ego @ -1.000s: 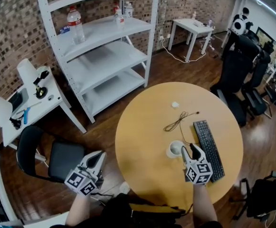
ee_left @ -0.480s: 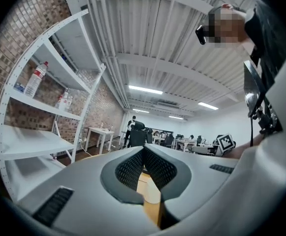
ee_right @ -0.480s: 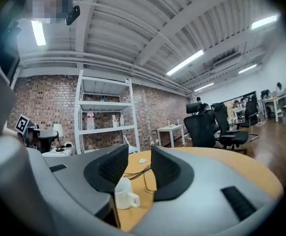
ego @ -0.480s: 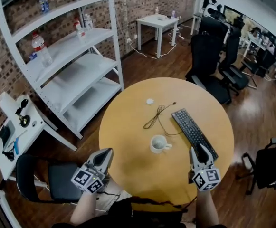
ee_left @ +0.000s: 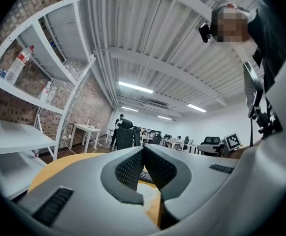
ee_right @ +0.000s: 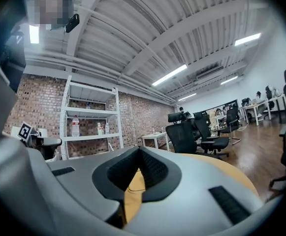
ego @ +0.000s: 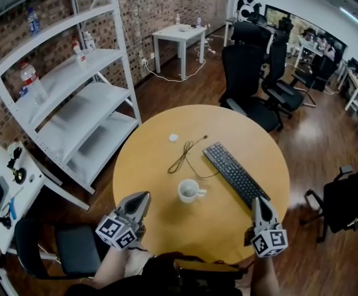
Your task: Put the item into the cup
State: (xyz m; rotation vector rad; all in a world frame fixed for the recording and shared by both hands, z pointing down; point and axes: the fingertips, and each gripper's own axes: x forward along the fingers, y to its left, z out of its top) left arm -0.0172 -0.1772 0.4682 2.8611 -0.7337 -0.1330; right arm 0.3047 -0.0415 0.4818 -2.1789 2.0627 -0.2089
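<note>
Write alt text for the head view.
A white cup stands in the middle of a round wooden table, a keyboard to its right and a cable behind it. The left gripper and right gripper hover at the near edge, both shut and empty.

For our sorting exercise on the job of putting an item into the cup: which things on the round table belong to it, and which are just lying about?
Belongs to the job: cup; small white item beyond it, probably the one meant.
Just lying about: keyboard; black cable.
</note>
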